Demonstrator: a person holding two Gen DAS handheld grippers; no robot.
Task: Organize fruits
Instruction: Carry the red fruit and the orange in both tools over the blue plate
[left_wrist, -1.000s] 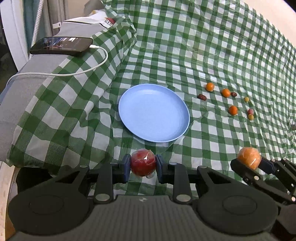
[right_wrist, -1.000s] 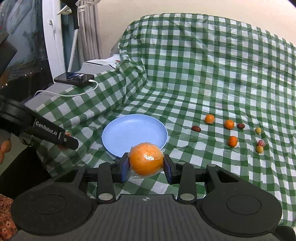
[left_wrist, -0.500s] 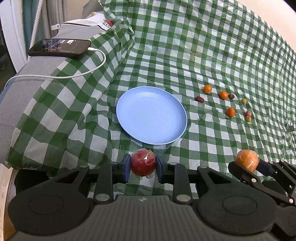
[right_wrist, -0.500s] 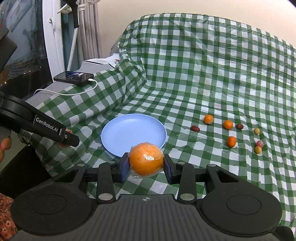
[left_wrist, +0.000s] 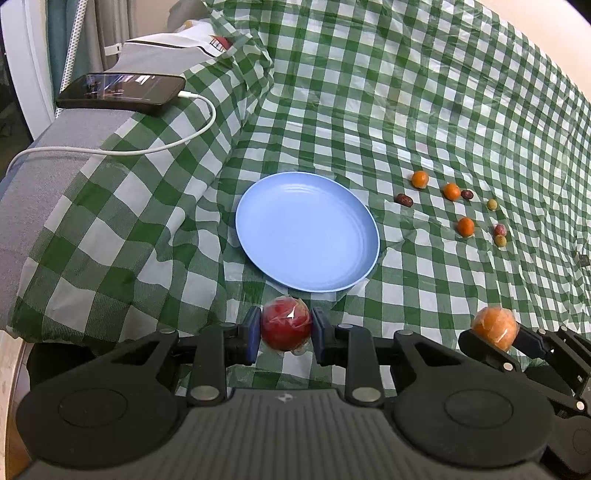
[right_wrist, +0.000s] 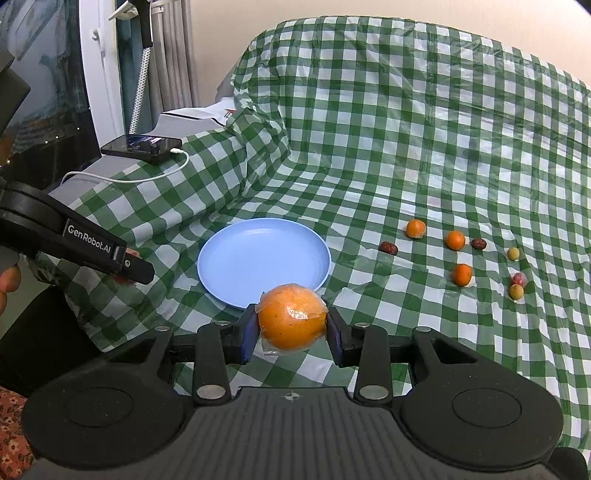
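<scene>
A green checked cloth covers the table. The blue plate holds nothing, so sorting has barely begun. The left claw is clamped on one wrapped red fruit; the right claw is clamped on one wrapped orange. Loose on the cloth: three small oranges, two dark dates, two yellow-green fruits, one reddish fruit.

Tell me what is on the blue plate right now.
Nothing is on the blue plate; its whole surface shows bare in both views. The wrapped red fruit sits in the left gripper, the wrapped orange in the right gripper, both short of the plate.
</scene>
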